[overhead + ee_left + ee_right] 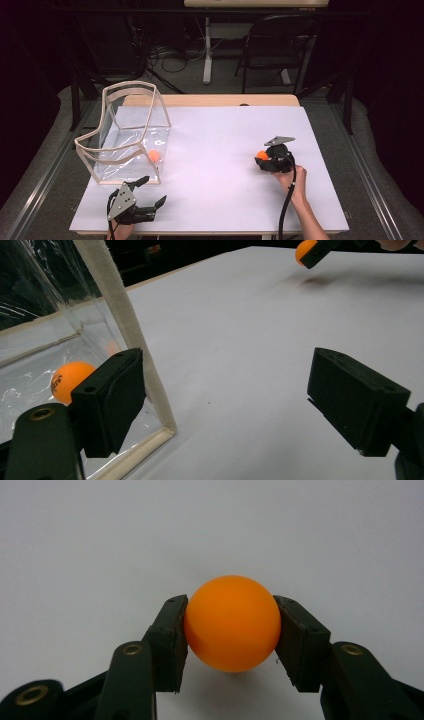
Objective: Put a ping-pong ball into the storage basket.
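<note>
My right gripper point(263, 159) is shut on an orange ball point(232, 623) at the right of the white table top point(225, 150); both pads press its sides just above the surface. The same held ball point(305, 251) appears far off in the left gripper view. A second orange ball point(154, 155) lies inside the clear bag with a cream rim point(127, 135) at the left, seen through the plastic point(70, 380). My left gripper point(150, 192) stands open near the table's front edge, just in front of the bag's corner, with nothing between its jaws.
The bag's cream corner strip point(125, 330) rises close beside my left gripper's left jaw. A dark folding chair point(280, 45) and a table leg point(207, 50) stand beyond the far edge. Grey floor borders both sides.
</note>
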The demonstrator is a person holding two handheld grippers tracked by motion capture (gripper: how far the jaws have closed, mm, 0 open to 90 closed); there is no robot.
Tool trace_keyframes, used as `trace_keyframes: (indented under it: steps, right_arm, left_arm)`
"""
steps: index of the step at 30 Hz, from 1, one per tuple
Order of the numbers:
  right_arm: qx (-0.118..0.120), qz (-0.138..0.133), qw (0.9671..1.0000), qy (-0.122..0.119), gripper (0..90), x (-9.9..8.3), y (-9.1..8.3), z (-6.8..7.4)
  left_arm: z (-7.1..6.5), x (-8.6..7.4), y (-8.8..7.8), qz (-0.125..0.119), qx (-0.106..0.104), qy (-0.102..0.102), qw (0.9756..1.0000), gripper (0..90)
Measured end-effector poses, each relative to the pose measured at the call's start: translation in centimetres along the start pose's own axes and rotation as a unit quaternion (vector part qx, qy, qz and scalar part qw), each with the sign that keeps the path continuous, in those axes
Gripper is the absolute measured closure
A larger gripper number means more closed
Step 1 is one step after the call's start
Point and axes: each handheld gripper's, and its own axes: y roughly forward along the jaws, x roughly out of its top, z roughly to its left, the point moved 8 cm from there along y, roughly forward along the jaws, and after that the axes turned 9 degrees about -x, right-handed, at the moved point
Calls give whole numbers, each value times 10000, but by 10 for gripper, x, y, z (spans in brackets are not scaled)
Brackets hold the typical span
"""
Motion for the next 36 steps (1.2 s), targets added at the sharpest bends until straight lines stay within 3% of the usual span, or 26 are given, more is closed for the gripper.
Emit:
trace_keyframes:
  steps: [21,36]
  right_arm:
    - [116,-170,9996,-210,504,12,-10,16]
    - [332,-218,9988,-299,505,18,-13,33]
  left_arm:
    - [0,0,0,2,5,-3,10000,157]
    - [0,0,0,5,10,1,10000,157]
